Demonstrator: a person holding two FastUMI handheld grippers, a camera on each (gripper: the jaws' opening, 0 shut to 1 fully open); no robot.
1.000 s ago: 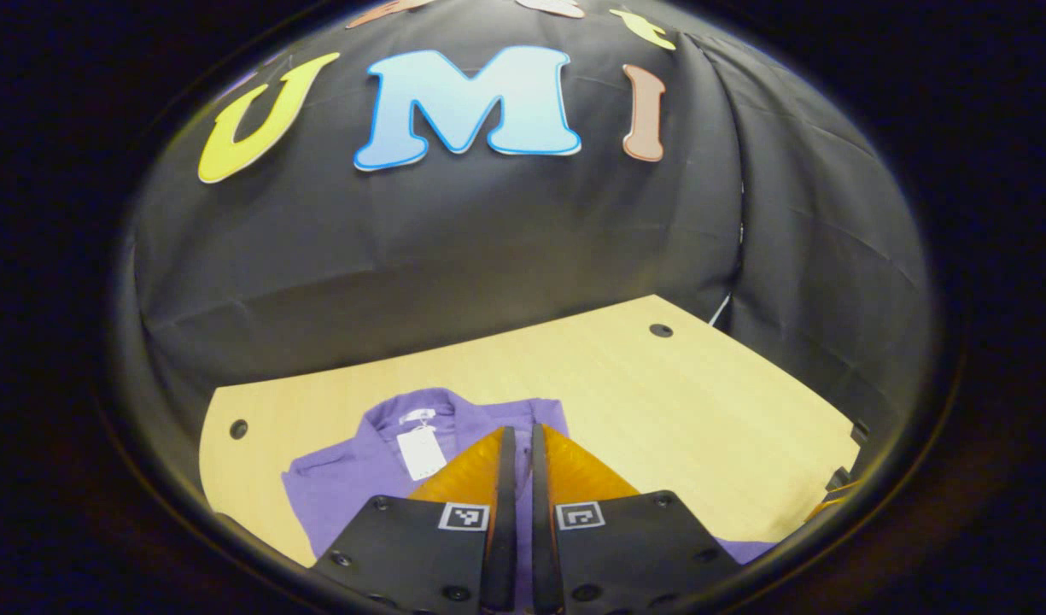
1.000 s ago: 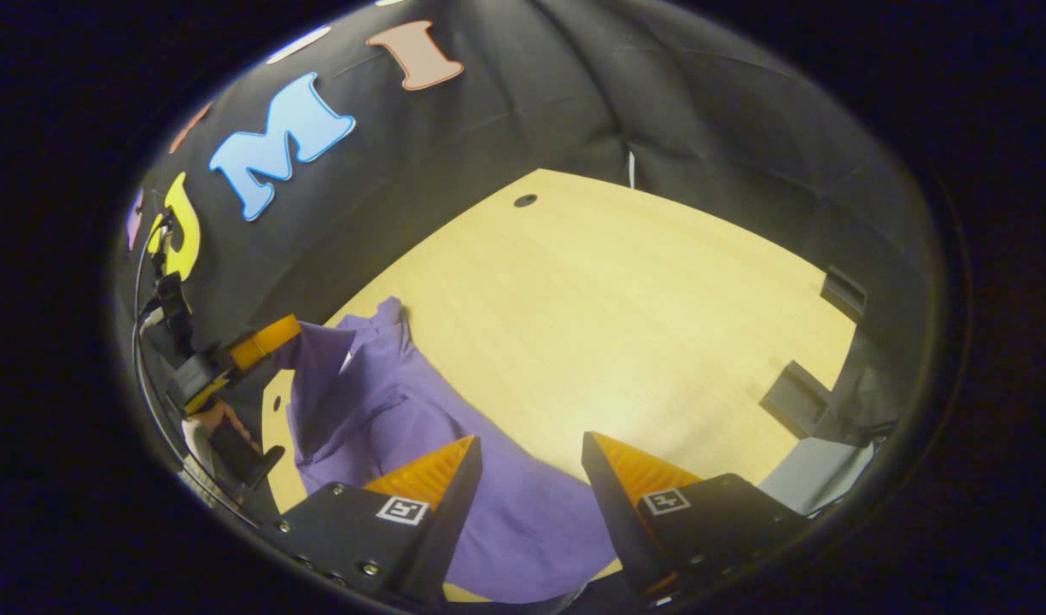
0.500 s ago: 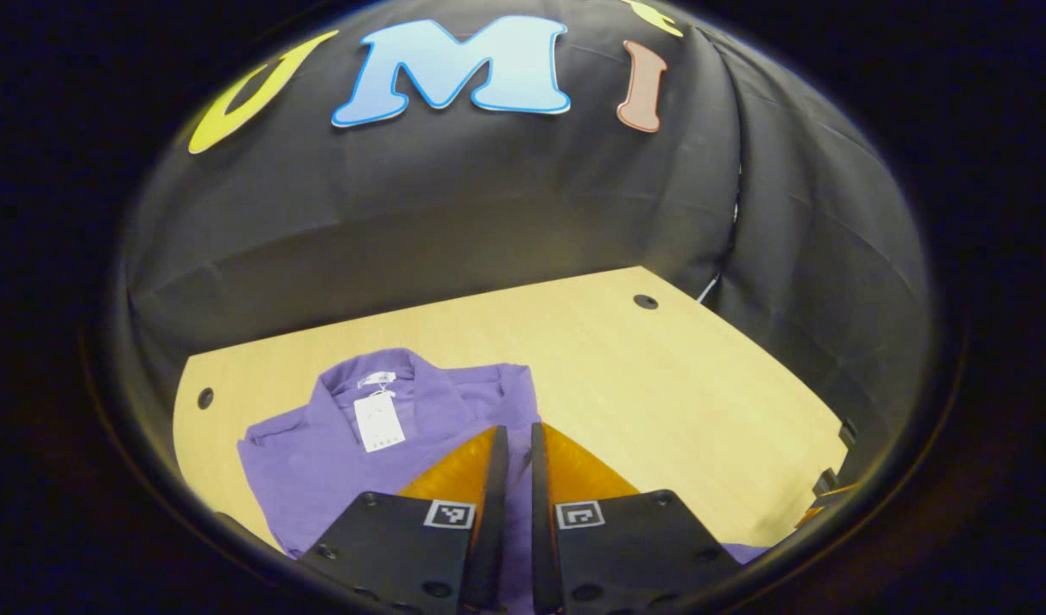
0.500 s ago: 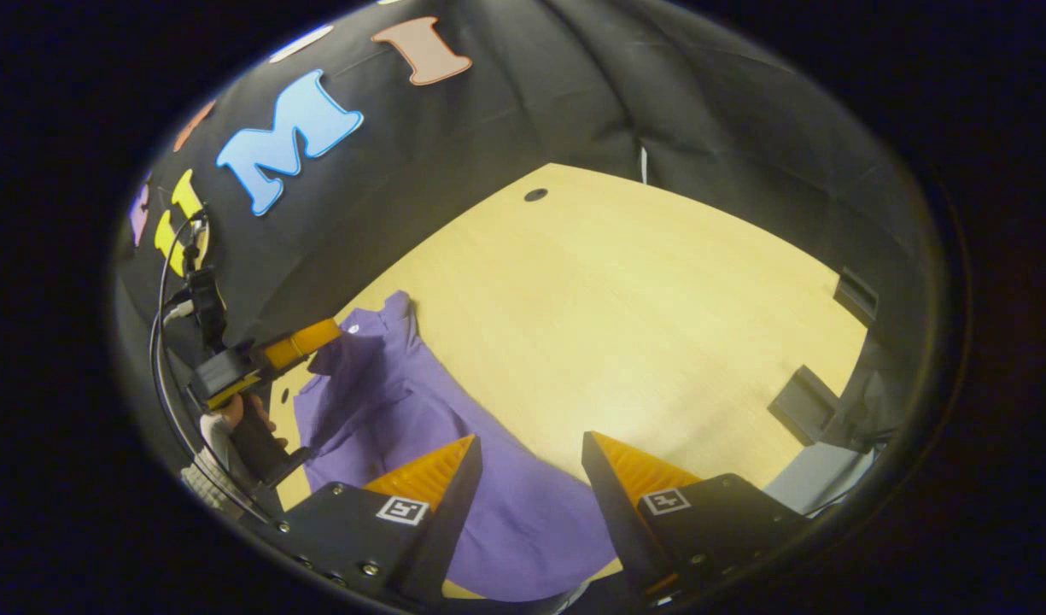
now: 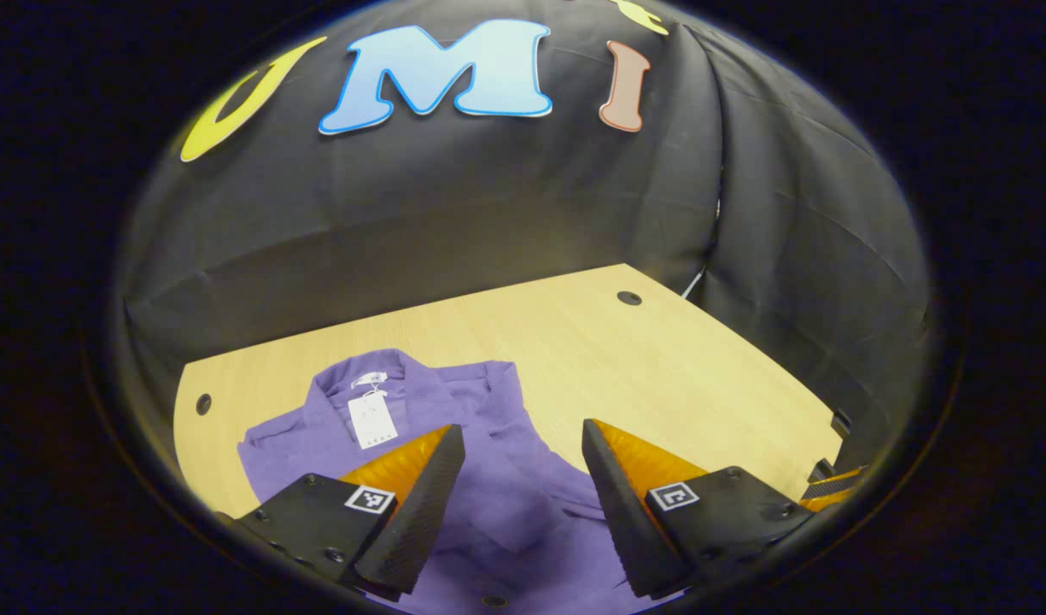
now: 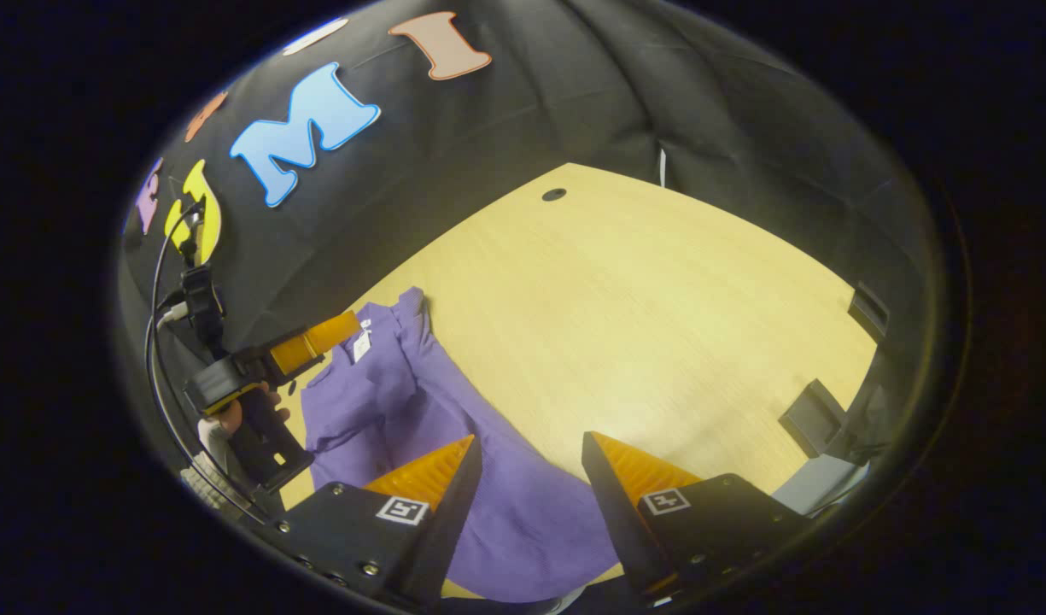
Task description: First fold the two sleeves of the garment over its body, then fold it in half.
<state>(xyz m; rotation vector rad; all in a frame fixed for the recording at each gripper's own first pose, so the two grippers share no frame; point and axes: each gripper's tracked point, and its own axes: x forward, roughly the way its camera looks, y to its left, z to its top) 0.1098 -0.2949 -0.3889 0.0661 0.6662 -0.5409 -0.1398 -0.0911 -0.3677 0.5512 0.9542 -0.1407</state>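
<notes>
Two sets of fingers, both spread wide and holding nothing: my left gripper (image 5: 523, 444) hangs open over the purple collared garment of soft knit cloth (image 5: 488, 504), and my right gripper (image 6: 529, 453) stands open just above the same cloth nearer its lower part (image 6: 505, 521).

The garment lies on the pale wooden table (image 5: 659, 367), towards the table's left side, collar end away from me, with a white paper tag (image 5: 371, 420) lying at the neck. In the left gripper view the cloth on the right side of the body looks doubled over, with a fold line running down from the collar, so I judge one sleeve already laid across the body. On the other side a flap of cloth sticks out by the shoulder (image 5: 262, 440); I cannot tell whether that sleeve is folded in or only rumpled.

In the right gripper view I see my left gripper (image 6: 318, 337) farther off, with the hand (image 6: 236, 418) around its handle, poised over the collar area.

What is left, by my reckoning: settling that left-hand sleeve if it is still out, then folding the whole thing in half, which is not yet done since the body lies at full length.
</notes>
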